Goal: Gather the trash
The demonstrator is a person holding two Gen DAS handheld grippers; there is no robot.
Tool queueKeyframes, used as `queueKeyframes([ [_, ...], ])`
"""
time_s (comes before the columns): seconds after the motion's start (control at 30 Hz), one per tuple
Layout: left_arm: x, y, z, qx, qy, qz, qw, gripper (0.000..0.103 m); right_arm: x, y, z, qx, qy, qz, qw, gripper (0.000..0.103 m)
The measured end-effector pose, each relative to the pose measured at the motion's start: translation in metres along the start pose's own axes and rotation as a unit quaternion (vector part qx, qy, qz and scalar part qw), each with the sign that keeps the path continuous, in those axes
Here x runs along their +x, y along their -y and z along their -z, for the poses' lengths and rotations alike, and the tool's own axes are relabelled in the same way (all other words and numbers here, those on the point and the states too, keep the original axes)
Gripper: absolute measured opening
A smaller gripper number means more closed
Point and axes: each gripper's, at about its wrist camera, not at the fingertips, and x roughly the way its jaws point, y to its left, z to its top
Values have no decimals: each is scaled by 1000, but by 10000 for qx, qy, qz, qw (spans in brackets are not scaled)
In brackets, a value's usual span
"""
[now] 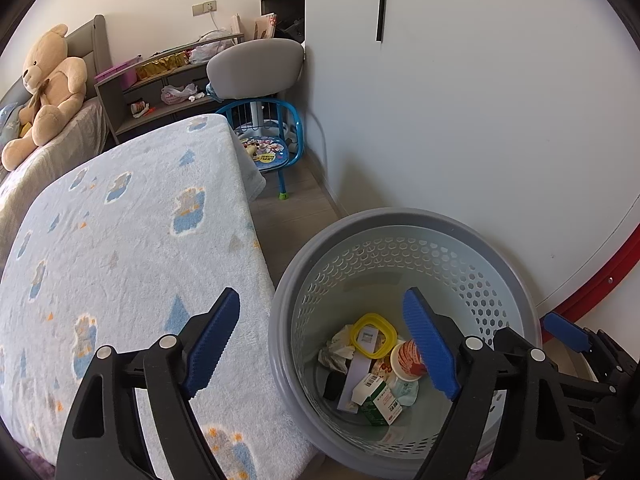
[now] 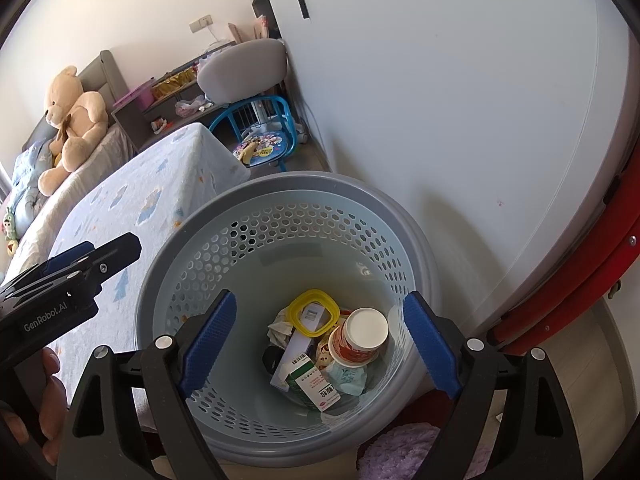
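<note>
A grey perforated waste basket (image 1: 400, 220) (image 2: 280, 184) stands on the floor between the bed and the wall. Inside lie a yellow plastic ring (image 1: 372, 334) (image 2: 314, 312), a red-and-white cup (image 1: 406, 360) (image 2: 360, 336), a green-and-white carton (image 1: 380, 400) (image 2: 316, 390), crumpled tissue (image 1: 334, 350) (image 2: 280, 326) and other wrappers. My left gripper (image 1: 322, 346) is open and empty, straddling the basket's left rim. My right gripper (image 2: 320, 346) is open and empty, directly above the basket. The left gripper also shows in the right wrist view (image 2: 86, 256).
A bed with a light blue patterned blanket (image 1: 120, 240) (image 2: 152, 200) lies left of the basket. A teddy bear (image 1: 48, 92) sits at its head. A small blue child's chair (image 1: 268, 140) and a grey chair (image 1: 256, 68) stand behind. A white wall (image 1: 480, 120) is on the right.
</note>
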Motion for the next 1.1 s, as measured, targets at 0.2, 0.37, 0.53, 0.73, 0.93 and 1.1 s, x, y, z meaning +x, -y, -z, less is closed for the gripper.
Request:
queueKeyframes([
  [0.2,-1,0,0,25,10,-64,10000,82,0,0,0,1,-1,1,10000,85],
  [0.37,0,0,0,30,9,-119,9999,82,0,0,0,4,-3,-1,10000,85],
  [0.53,-1,1,0,51,40,-111,9999,82,0,1,0,-6,-9,0,10000,85],
  [0.73,-1,2,-1,57,62,-132,9999,82,-1,-1,-1,-33,-6,18,10000,85],
  [0.93,-1,2,-1,63,54,-139,9999,82,0,-1,0,-36,-9,14,10000,85],
  [1.1,-1,2,-1,62,49,-132,9999,82,-1,-1,0,-31,-7,16,10000,85],
])
